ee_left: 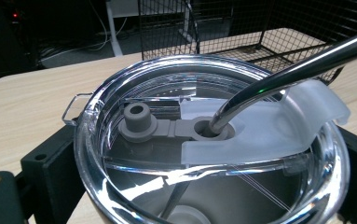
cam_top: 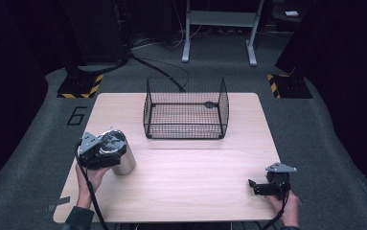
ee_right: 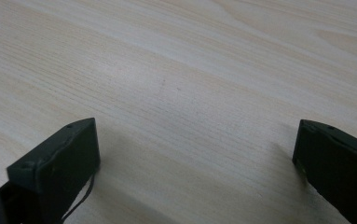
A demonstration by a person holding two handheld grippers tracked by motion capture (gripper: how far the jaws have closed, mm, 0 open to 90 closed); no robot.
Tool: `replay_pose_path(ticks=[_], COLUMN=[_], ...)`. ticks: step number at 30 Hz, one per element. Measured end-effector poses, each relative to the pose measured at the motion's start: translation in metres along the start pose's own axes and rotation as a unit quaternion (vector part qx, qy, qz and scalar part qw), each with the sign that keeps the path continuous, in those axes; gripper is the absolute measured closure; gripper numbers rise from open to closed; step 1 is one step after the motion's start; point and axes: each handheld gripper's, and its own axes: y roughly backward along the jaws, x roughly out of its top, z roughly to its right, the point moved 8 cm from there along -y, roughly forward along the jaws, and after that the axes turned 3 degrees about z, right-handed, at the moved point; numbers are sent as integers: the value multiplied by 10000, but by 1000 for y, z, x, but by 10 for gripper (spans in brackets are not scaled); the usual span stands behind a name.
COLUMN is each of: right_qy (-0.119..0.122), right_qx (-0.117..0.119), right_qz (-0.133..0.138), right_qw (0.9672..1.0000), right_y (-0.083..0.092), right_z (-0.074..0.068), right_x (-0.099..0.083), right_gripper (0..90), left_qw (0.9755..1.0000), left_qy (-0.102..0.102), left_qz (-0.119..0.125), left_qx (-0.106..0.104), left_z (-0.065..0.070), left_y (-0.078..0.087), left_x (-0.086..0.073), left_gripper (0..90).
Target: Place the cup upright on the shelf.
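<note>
tumbler [cam_top: 122, 160] table-left | basket [cam_top: 186, 109] behind-centre | straw [ee_left: 278, 79] in tumbler

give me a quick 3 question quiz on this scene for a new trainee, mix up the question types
1. True or false: the metal straw passes through the hole in the clear lid of the steel tumbler.
2. Multiple choice: what lies between the jaws of the right gripper? A) the tumbler B) only bare table C) the wire basket
3. Short answer: which gripper has its jaws on either side of the tumbler, and where does the wire basket stand relative to that tumbler?

Key
1. True.
2. B.
3. The left gripper; the basket stands farther from the person, toward the middle of the table's far side.
</note>
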Motion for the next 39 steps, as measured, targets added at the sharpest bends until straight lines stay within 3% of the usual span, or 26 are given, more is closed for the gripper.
replay_pose_path(ticks=[19,27,39], right_qy=[-5,-6,-6], right_qx=[3,-27,2], right_qz=[-3,39,-12], right_qw=[10000,10000,10000], right_y=[0,-1,0], right_z=[0,0,0], right_x=[0,0,0], right_gripper=[0,1,0], left_qw=[9990,9976,9954], left_qy=[-314,-479,-563], left_qz=[-25,-59,-59], left_qx=[-313,-502,-773], left_z=[23,34,48], left_y=[-8,-13,-18], left_x=[27,35,48], left_gripper=[41,41,41])
